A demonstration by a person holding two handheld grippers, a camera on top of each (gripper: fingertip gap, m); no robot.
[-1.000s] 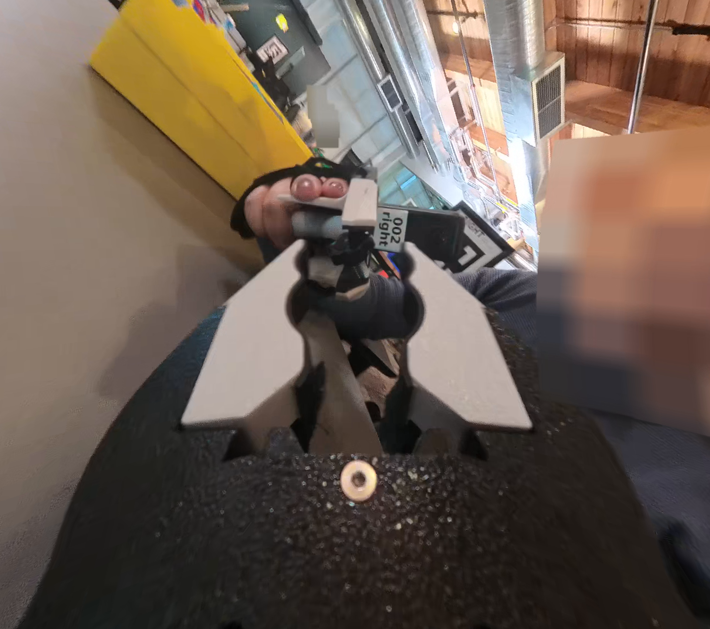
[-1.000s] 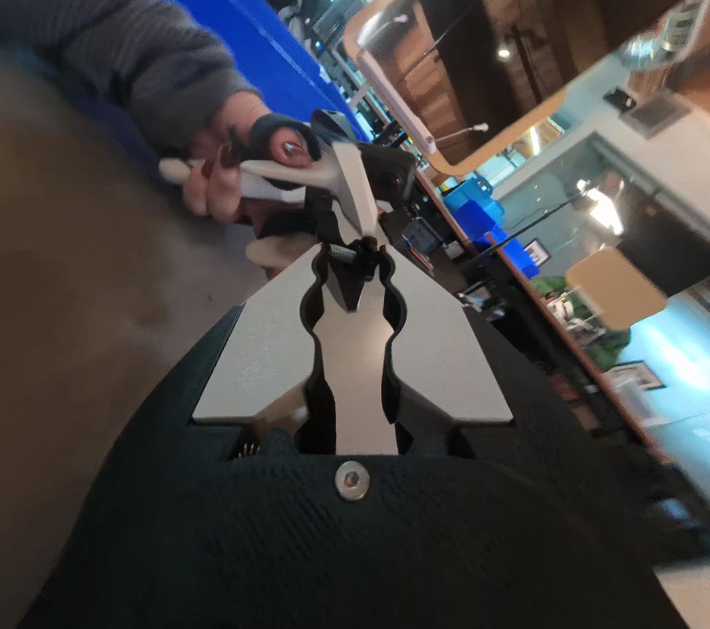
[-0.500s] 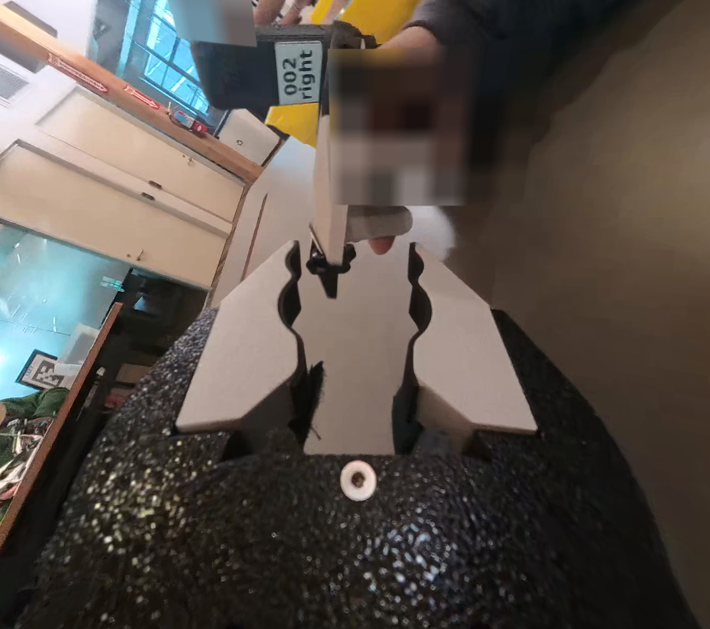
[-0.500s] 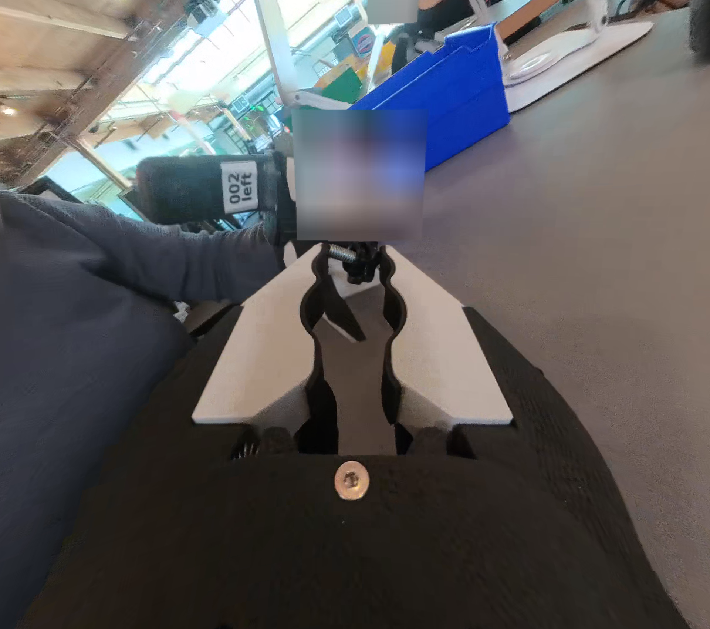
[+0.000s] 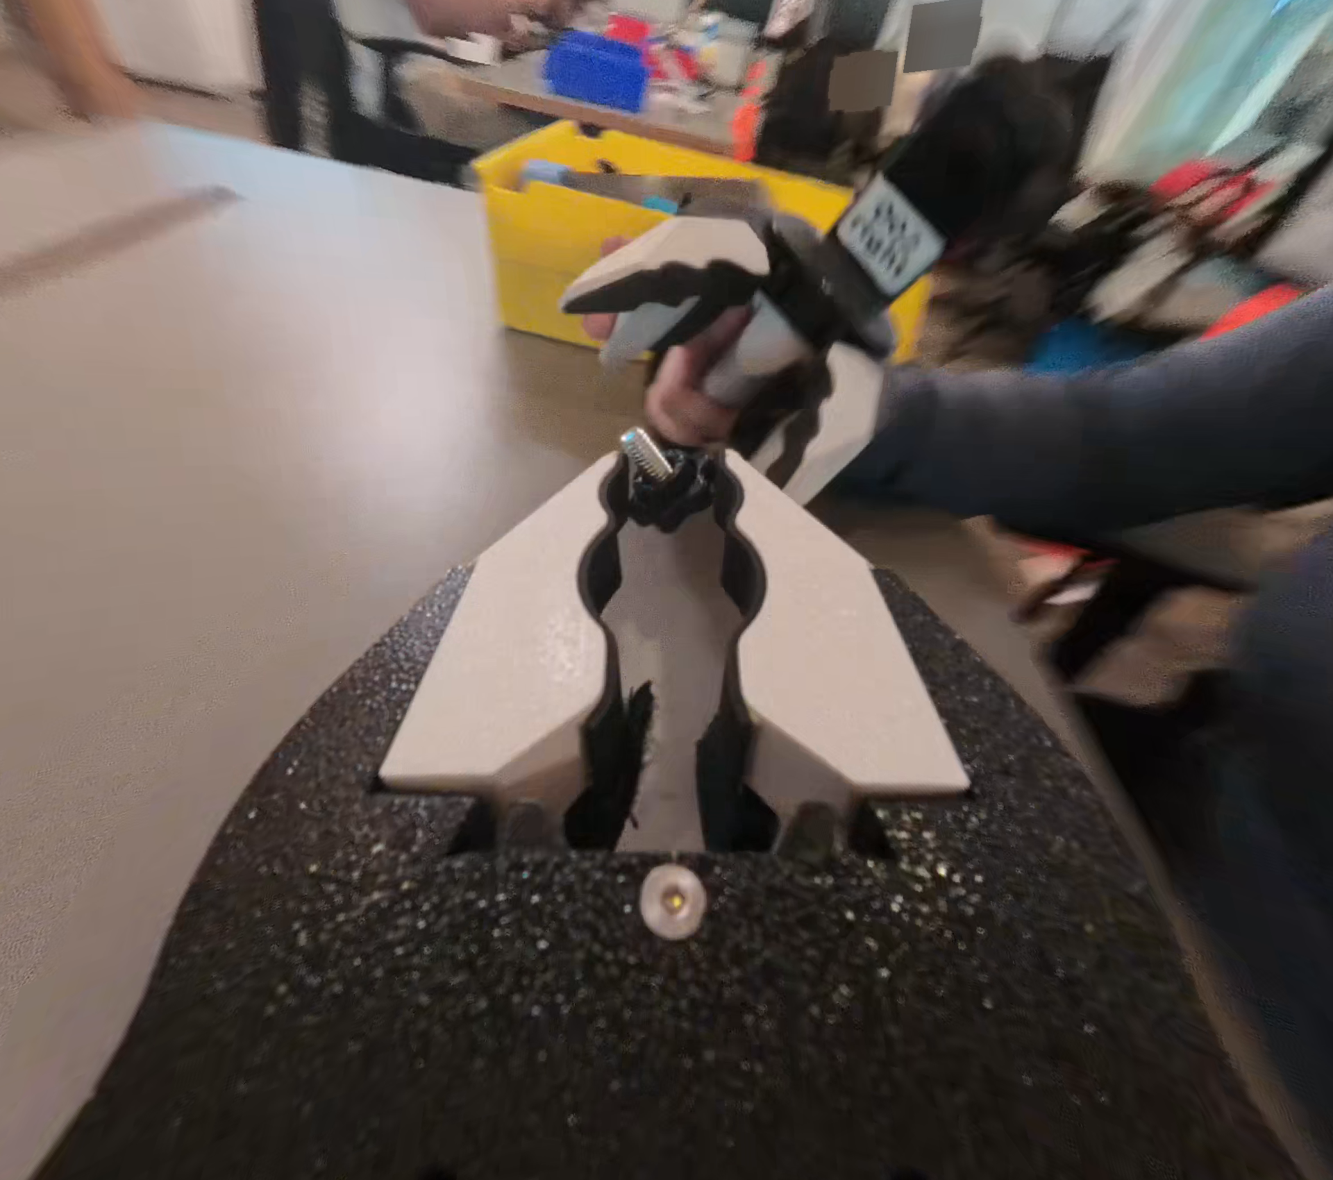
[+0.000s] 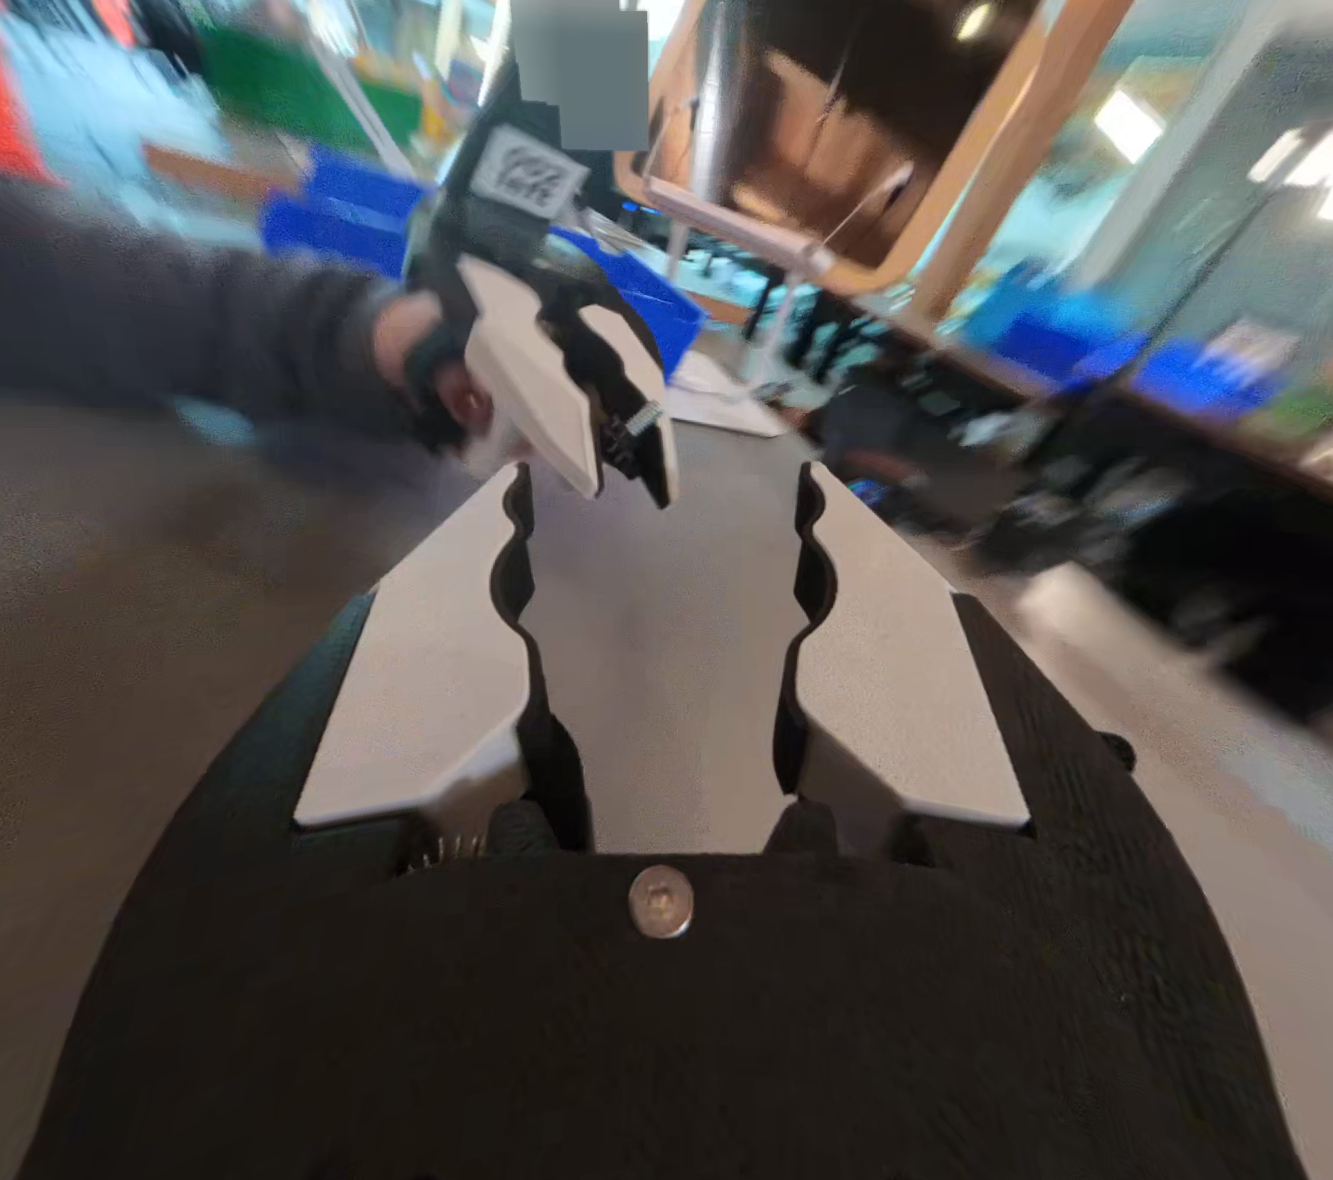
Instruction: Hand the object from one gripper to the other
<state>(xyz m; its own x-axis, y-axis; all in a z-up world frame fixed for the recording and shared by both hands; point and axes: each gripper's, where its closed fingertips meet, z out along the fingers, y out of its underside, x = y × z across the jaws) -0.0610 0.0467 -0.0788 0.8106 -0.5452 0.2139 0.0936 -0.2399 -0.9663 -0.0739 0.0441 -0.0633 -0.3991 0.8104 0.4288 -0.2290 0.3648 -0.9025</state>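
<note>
The left gripper (image 5: 665, 485) has its jaws drawn narrow and pinched on a small black knob with a threaded metal stud (image 5: 660, 482); the knob sits right at the tips, and the silver stud points up and to the left, out of the jaws. In the right wrist view the same left gripper (image 6: 631, 482) shows farther off, tilted downward, with the little knob and stud (image 6: 635, 428) caught between its grey fingers (image 6: 534, 381). The right gripper (image 6: 663, 482) has its jaws spread wide and nothing is between them; only the grey desk (image 6: 649, 640) is seen through the gap. In the left wrist view the right gripper (image 5: 599, 327) is a little beyond the knob and apart from it, held by a hand (image 5: 685, 402) with a dark sleeve (image 5: 1082, 446) that reaches in from the right. Behind it a yellow bin (image 5: 548, 251) stands on the desk (image 5: 252, 388). Farther back there is a blue bin (image 5: 595, 71) on another table, but this part is very blurred. In the right wrist view some blue bins (image 6: 339, 215) stand behind the left gripper, also blurred.
</note>
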